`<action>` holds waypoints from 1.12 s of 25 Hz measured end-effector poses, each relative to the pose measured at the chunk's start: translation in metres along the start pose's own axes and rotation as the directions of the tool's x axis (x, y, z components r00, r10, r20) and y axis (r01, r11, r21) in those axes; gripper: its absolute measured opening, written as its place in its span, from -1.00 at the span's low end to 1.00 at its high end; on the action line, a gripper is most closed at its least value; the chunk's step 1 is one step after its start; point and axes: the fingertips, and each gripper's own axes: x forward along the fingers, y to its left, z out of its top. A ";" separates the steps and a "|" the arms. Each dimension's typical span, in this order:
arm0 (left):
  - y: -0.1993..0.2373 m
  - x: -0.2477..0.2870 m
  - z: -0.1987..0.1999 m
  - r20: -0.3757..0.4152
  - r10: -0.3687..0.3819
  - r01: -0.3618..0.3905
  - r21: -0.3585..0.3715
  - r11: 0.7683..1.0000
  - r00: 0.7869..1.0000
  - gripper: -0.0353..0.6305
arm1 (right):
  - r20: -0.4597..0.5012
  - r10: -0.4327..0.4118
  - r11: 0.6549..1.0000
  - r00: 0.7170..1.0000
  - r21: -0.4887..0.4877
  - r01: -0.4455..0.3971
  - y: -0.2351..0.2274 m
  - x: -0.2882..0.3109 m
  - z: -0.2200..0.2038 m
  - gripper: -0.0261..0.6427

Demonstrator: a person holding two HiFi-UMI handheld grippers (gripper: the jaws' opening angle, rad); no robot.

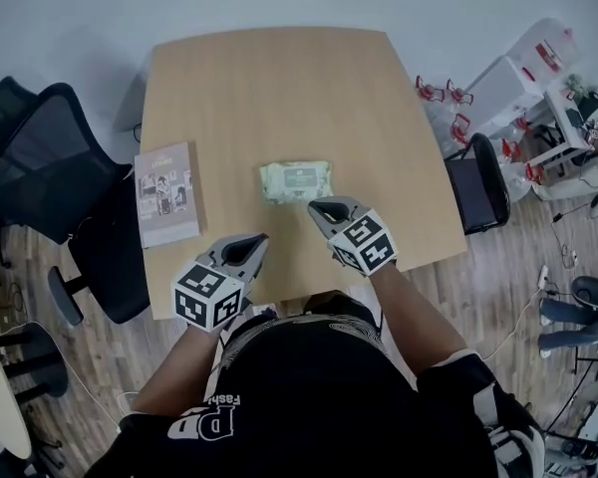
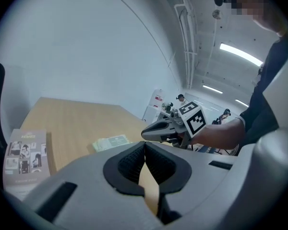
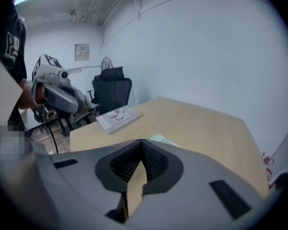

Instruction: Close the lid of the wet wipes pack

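A pale green wet wipes pack [image 1: 296, 181] lies flat in the middle of the wooden table [image 1: 279, 88], its lid down as far as I can tell. My right gripper [image 1: 319, 206] hovers just in front of the pack's right end, jaws shut with nothing between them. My left gripper [image 1: 255, 243] hangs over the table's front edge, nearer me and left of the pack, also shut and empty. The pack [image 2: 111, 142] lies beyond the left jaws, with the right gripper [image 2: 149, 132] to its right. A corner of the pack [image 3: 159, 139] peeks over the right jaws.
A grey booklet [image 1: 166, 193] lies at the table's left edge. Black office chairs [image 1: 50, 167] stand to the left, another chair [image 1: 481, 182] to the right. White cases and red tools [image 1: 518, 78] sit on the floor at far right.
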 end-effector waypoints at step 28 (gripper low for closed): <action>-0.227 0.033 -0.034 0.094 0.058 -0.060 0.019 0.998 0.994 -0.84 | 0.320 0.183 0.980 0.930 0.017 -0.199 0.091 -0.250 -0.066 -0.91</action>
